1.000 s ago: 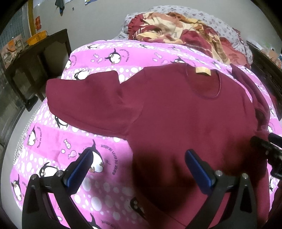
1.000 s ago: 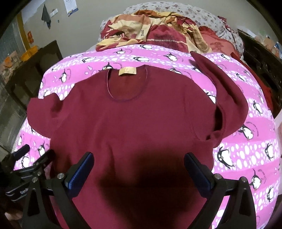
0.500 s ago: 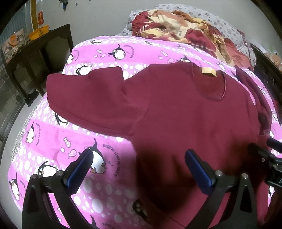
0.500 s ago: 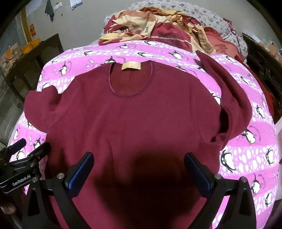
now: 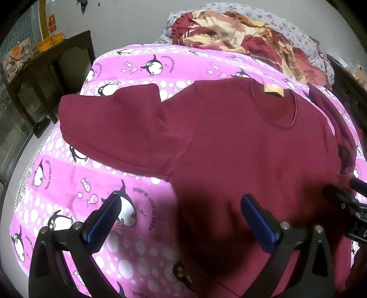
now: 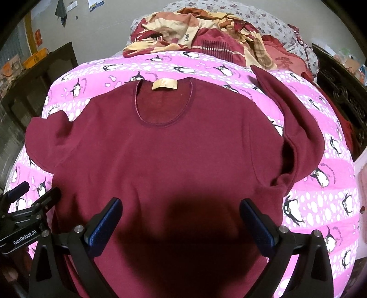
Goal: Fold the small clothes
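Observation:
A maroon long-sleeved shirt [image 6: 174,160] lies flat on a pink penguin bedspread [image 6: 321,201], collar with a tan label [image 6: 164,84] at the far side. Its left sleeve [image 5: 119,130] spreads out to the left; its right sleeve [image 6: 296,119] lies bent on the right. My left gripper [image 5: 181,217] is open and empty above the shirt's lower left edge. My right gripper [image 6: 181,217] is open and empty above the shirt's lower middle. Each gripper shows at the edge of the other's view: the left gripper [image 6: 25,204], the right gripper [image 5: 344,201].
A heap of red and cream bedding [image 6: 206,39] lies at the far end of the bed against a grey flowered pillow [image 6: 263,18]. A dark wooden desk [image 5: 45,68] stands to the left. A dark carved bed frame [image 6: 339,80] runs along the right.
Both grippers have drifted slightly, the left one toward the left so more of the left sleeve and bedspread shows. Both stay open. The shirt has not moved.

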